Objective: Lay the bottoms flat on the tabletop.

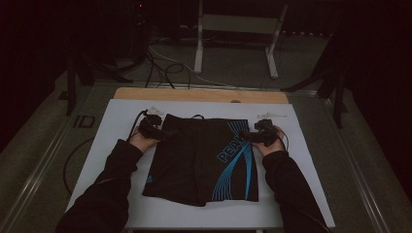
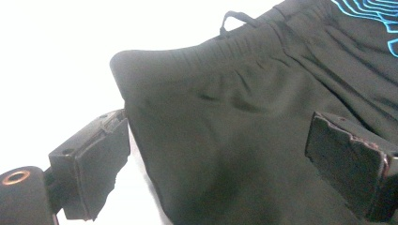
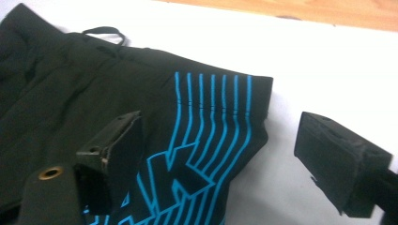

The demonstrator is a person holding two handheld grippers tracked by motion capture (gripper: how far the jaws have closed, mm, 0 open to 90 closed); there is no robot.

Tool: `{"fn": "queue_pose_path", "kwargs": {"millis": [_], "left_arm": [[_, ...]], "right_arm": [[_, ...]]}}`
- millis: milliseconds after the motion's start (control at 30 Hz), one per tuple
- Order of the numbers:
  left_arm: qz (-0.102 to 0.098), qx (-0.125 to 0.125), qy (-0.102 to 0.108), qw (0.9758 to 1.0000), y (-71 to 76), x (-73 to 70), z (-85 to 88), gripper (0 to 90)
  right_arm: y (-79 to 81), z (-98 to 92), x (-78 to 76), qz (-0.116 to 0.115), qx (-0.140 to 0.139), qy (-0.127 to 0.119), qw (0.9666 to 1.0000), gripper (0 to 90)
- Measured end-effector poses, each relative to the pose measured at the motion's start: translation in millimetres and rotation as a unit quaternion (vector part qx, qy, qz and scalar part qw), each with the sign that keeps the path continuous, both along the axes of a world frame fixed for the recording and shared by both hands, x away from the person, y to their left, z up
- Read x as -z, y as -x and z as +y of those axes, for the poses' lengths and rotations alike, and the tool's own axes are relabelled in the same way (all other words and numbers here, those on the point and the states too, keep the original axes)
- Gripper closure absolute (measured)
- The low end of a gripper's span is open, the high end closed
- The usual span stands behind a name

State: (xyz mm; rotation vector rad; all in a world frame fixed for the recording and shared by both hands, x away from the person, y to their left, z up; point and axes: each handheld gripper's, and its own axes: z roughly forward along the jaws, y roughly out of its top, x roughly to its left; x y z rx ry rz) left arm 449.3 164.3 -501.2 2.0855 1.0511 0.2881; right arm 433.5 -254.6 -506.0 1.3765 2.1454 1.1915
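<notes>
Black shorts (image 1: 199,160) with blue stripes and lettering lie flat on a white board (image 1: 116,116), waistband at the far side. My left gripper (image 1: 170,133) is at the waistband's left corner. In the left gripper view the gripper (image 2: 220,159) is open, one jaw off the cloth's edge and the other over the fabric (image 2: 234,93). My right gripper (image 1: 243,137) is at the waistband's right corner. In the right gripper view the gripper (image 3: 225,159) stands open astride the striped corner (image 3: 211,93), one jaw over the lettering and one over the board. A drawstring loop (image 3: 103,33) pokes out at the waist.
The white board rests on a wooden tabletop (image 1: 194,94) whose far strip is bare. Beyond it, on the floor, stand a white frame (image 1: 233,24) and a tangle of cables (image 1: 160,63). The room around is dark.
</notes>
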Motion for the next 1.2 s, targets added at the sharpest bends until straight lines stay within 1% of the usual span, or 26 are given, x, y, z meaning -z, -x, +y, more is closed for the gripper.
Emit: {"fn": "queue_pose_path", "kwargs": {"millis": [33, 67, 133, 200, 233, 267, 333, 367, 400, 467, 500, 567, 600, 633, 667, 700, 767, 800, 833, 867, 900, 933, 967, 1067, 1133, 1200], "left_arm": [[0.001, 0.001, 0.003, 1.0000, -2.8, 0.4, 0.5, 8.6], [0.002, -0.003, 0.004, 1.0000, -5.7, 0.9, 1.0, 9.9], [0.007, -0.011, 0.010, 0.9999, -11.5, 2.1, 2.8, 12.4], [0.007, -0.022, 0.006, 0.9997, -16.4, 3.4, 4.6, 15.1], [0.007, -0.022, 0.006, 0.9997, -16.4, 3.4, 4.6, 15.4], [0.015, -0.032, 0.013, 0.9993, -21.5, 4.5, 7.6, 16.1], [0.015, -0.032, 0.013, 0.9993, -21.5, 4.5, 7.6, 17.3], [0.027, -0.039, 0.018, 0.9987, -28.7, 8.3, 10.5, 24.2], [0.030, -0.039, 0.024, 0.9985, -30.6, 9.7, 11.3, 25.9], [0.038, -0.047, 0.032, 0.9977, -34.2, 12.8, 12.2, 31.9], [0.041, -0.048, 0.035, 0.9974, -35.5, 14.2, 12.5, 32.8], [0.045, -0.049, 0.034, 0.9972, -38.0, 16.2, 11.2, 40.0], [0.044, -0.049, 0.030, 0.9974, -38.8, 16.3, 9.8, 40.4], [0.044, -0.051, 0.028, 0.9973, -39.4, 16.3, 8.6, 43.5], [0.043, -0.048, 0.029, 0.9975, -39.9, 16.5, 7.7, 48.6], [0.043, -0.047, 0.027, 0.9976, -39.8, 16.7, 6.5, 50.8], [0.044, -0.045, 0.021, 0.9978, -39.8, 17.1, 4.8, 57.8], [0.043, -0.046, 0.016, 0.9979, -39.6, 17.2, 4.1, 61.6], [0.042, -0.048, 0.017, 0.9978, -39.2, 17.4, 3.8, 66.0], [0.042, -0.048, 0.017, 0.9978, -39.2, 17.4, 3.8, 70.0], [0.036, -0.047, 0.024, 0.9979, -37.8, 16.6, 2.9, 75.0], [0.036, -0.047, 0.024, 0.9979, -37.8, 16.6, 2.9, 80.0], [0.034, -0.043, 0.028, 0.9981, -36.3, 15.1, 1.6, 81.9], [0.024, -0.046, 0.027, 0.9983, -32.8, 11.4, 1.9, 83.4], [0.022, -0.046, 0.029, 0.9983, -31.9, 9.9, 2.8, 83.9], [0.012, -0.045, 0.032, 0.9984, -29.6, 4.8, 5.5, 83.9]], "right_arm": [[-1.7, -0.6, 1.2, 0.001, 0.003, 0.000, 1.0000, 16.6], [-2.8, -0.1, 1.7, 0.005, 0.007, -0.001, 1.0000, 17.2], [-5.9, -0.9, 2.6, 0.010, 0.014, 0.005, 0.9998, 20.5], [-8.5, -1.2, 3.0, 0.013, 0.017, 0.006, 0.9997, 22.2], [-8.5, -1.2, 3.0, 0.013, 0.017, 0.006, 0.9997, 22.2], [-11.6, -0.4, 4.4, 0.019, 0.019, 0.010, 0.9996, 23.5], [-12.9, 0.2, 5.3, 0.023, 0.022, 0.015, 0.9994, 23.5], [-16.4, 1.1, 9.1, 0.031, 0.025, 0.020, 0.9990, 27.3], [-17.6, 1.8, 10.7, 0.039, 0.029, 0.024, 0.9985, 30.2], [-19.2, 3.1, 13.5, 0.045, 0.029, 0.025, 0.9983, 33.5], [-19.8, 3.7, 14.7, 0.049, 0.028, 0.027, 0.9980, 36.2], [-20.3, 5.6, 17.0, 0.052, 0.030, 0.033, 0.9977, 39.9], [-20.7, 6.1, 18.0, 0.056, 0.033, 0.038, 0.9972, 42.2], [-20.8, 6.2, 18.1, 0.053, 0.035, 0.038, 0.9973, 47.7], [-21.1, 6.5, 17.7, 0.054, 0.038, 0.039, 0.9971, 52.1], [-21.3, 6.5, 17.1, 0.054, 0.040, 0.047, 0.9966, 57.4], [-21.5, 6.7, 16.3, 0.054, 0.039, 0.048, 0.9966, 65.9], [-21.6, 7.8, 16.5, 0.053, 0.039, 0.055, 0.9963, 70.0], [-21.5, 8.1, 16.3, 0.051, 0.042, 0.062, 0.9958, 75.1], [-21.8, 8.0, 16.3, 0.054, 0.043, 0.059, 0.9959, 75.1], [-21.9, 8.0, 16.6, 0.054, 0.042, 0.057, 0.9960, 82.0], [-21.9, 8.0, 16.6, 0.054, 0.042, 0.057, 0.9960, 82.0], [-21.4, 9.7, 16.7, 0.054, 0.039, 0.059, 0.9961, 86.9], [-22.6, 10.8, 16.1, 0.054, 0.042, 0.062, 0.9957, 88.3], [-23.2, 11.0, 16.0, 0.054, 0.043, 0.062, 0.9958, 88.4], [-25.6, 12.2, 15.9, 0.053, 0.048, 0.060, 0.9956, 88.5]]}}
